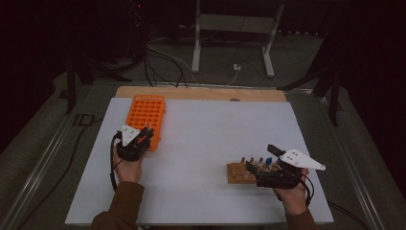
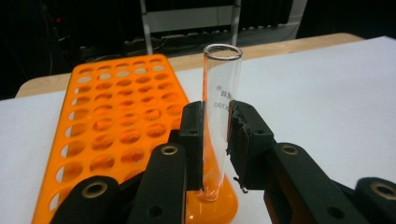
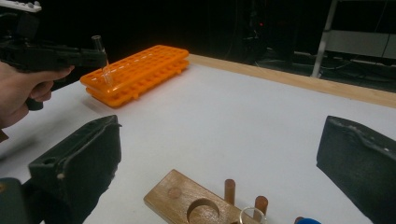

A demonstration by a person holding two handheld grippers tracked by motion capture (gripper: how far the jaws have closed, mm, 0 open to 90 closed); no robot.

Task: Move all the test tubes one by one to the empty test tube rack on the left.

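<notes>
- L gripper: jaws clamped on a clear glass test tube, pads gripping it approx mid-length; tube upright, open rim well above the pads, rounded bottom below them.
- Tube bottom sits at the near right corner of the orange rack; can't tell if it's inside a hole or just over it.
- High view: L gripper at the rack's near end, far-left part of the white table.
- R gripper: jaws wide apart, nothing btwn the pads; wooden stand lies on the table just below/between them, not touched.
- Wooden stand near right, well apart from rack.
</notes>
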